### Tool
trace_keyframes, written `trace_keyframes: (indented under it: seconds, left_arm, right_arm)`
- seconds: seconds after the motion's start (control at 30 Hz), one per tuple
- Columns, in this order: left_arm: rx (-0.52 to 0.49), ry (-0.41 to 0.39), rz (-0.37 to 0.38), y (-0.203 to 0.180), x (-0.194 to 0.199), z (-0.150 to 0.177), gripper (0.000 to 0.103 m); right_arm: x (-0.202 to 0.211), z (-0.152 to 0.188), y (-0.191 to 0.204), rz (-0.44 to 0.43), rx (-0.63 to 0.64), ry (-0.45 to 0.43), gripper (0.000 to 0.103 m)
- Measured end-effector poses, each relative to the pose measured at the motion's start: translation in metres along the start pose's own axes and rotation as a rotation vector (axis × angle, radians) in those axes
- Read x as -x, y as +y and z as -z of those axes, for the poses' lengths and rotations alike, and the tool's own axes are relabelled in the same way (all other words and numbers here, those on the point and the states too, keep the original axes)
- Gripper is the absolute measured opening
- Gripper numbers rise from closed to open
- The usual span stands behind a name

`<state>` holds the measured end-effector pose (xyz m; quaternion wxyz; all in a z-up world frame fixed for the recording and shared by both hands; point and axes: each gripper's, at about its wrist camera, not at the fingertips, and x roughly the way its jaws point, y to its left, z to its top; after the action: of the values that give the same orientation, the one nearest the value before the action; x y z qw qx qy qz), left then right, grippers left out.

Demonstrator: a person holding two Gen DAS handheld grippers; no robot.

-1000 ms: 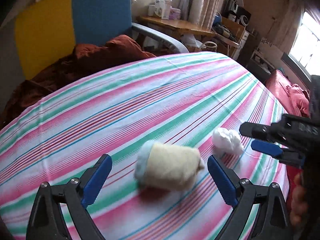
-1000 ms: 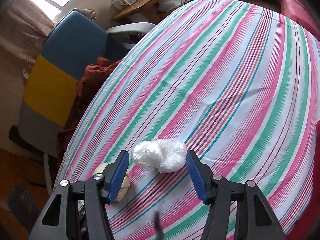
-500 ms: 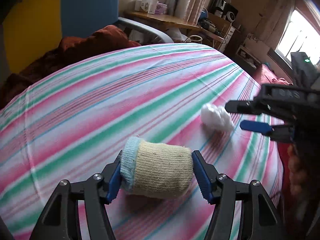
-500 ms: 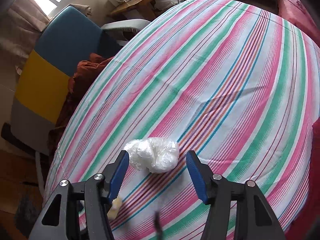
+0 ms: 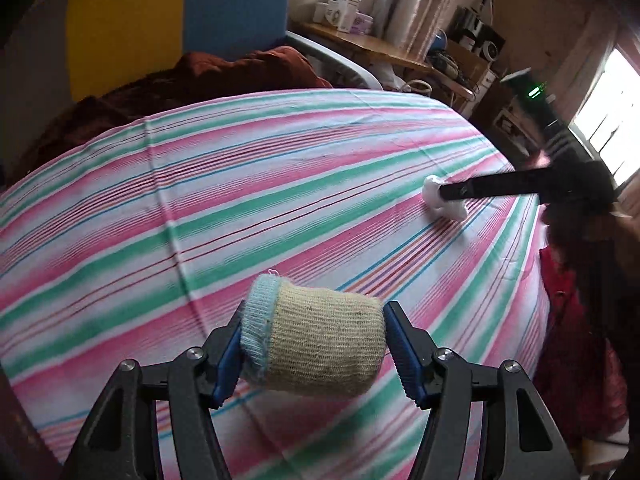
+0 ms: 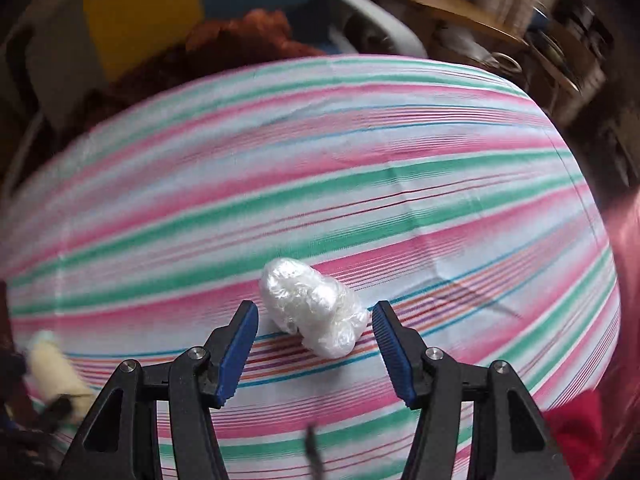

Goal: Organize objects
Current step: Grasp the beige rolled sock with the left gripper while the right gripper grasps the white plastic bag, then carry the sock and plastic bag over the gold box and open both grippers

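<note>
Striped surface (image 5: 248, 184) with a blue-and-yellow chair (image 5: 180, 20) and a brown cloth (image 5: 208, 80) behind it. Left tongs (image 5: 314, 340) clamp a rolled sock (image 5: 320, 340), both pads pressing its ends. Right tongs (image 6: 316, 340) stand apart around a white plastic wad (image 6: 312, 308) lying on the surface, pads clear of it.

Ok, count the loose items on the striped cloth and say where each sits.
2. The rolled sock sits clamped in the left gripper. The white plastic bundle lies between the right gripper's open jaws. Others may be out of frame.
</note>
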<state>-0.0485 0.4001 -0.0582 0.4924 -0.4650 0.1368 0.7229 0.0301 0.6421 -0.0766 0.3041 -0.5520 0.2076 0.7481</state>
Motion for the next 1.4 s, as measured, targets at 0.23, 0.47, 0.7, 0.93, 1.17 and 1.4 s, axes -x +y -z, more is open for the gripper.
trace_keyframes:
  seconds: [0.23,0.47,0.7,0.93,1.17,1.4]
  left_arm:
    - [0.054,-0.021,-0.006,0.006,0.028,0.014,0.065]
    - [0.083,-0.056,-0.015,0.006,0.055,0.031,0.065]
    - [0.122,-0.130,-0.054,0.014,0.095,0.053,0.065]
    - [0.207,-0.225,-0.124,0.045,0.153,0.089,0.065]
    - [0.345,-0.310,-0.234,0.098,0.212,0.136,0.065]
    - [0.489,-0.326,-0.306,0.143,0.238,0.195,0.065]
  right_arm:
    - [-0.023,-0.006,-0.001,0.020,0.011,0.015,0.041]
    - [0.010,0.010,0.022,-0.060,0.050,-0.052,0.039]
    - [0.046,0.039,0.082,-0.239,0.120,-0.093,0.039]
    - [0.078,0.068,0.158,-0.414,0.249,-0.120,0.039]
    - [0.118,0.114,0.250,-0.575,0.424,-0.121,0.039]
    - [0.130,0.155,0.324,-0.650,0.551,-0.078,0.039]
